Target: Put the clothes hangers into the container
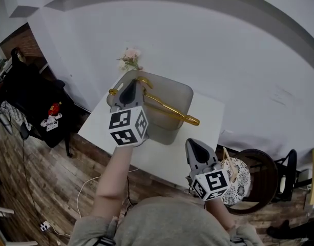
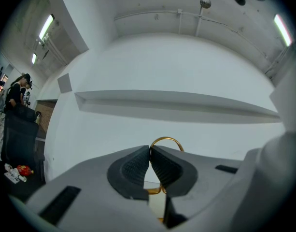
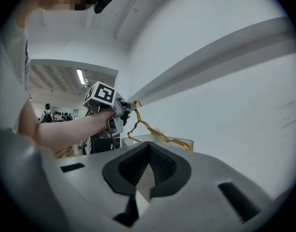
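Observation:
My left gripper (image 1: pixel 130 89) is shut on the hook of a gold clothes hanger (image 1: pixel 169 109), held over a translucent grey container (image 1: pixel 181 92) on the white table (image 1: pixel 164 160). The hanger slants across the container, with one end past its right rim. In the left gripper view the jaws (image 2: pixel 150 151) are pressed together on the gold hook (image 2: pixel 165 140). My right gripper (image 1: pixel 197 147) hovers at the table's near right edge, shut and holding nothing. The right gripper view looks past its shut jaws (image 3: pixel 148 145) at the left gripper (image 3: pixel 114 108), the hanger (image 3: pixel 155 133) and the container (image 3: pixel 179 141).
A round stool with a patterned cushion (image 1: pixel 239 181) stands just right of the table. Pink flowers (image 1: pixel 129 59) sit behind the container by the white wall. A black chair with clutter (image 1: pixel 36 101) is at the left, and cables (image 1: pixel 87 186) lie on the wooden floor.

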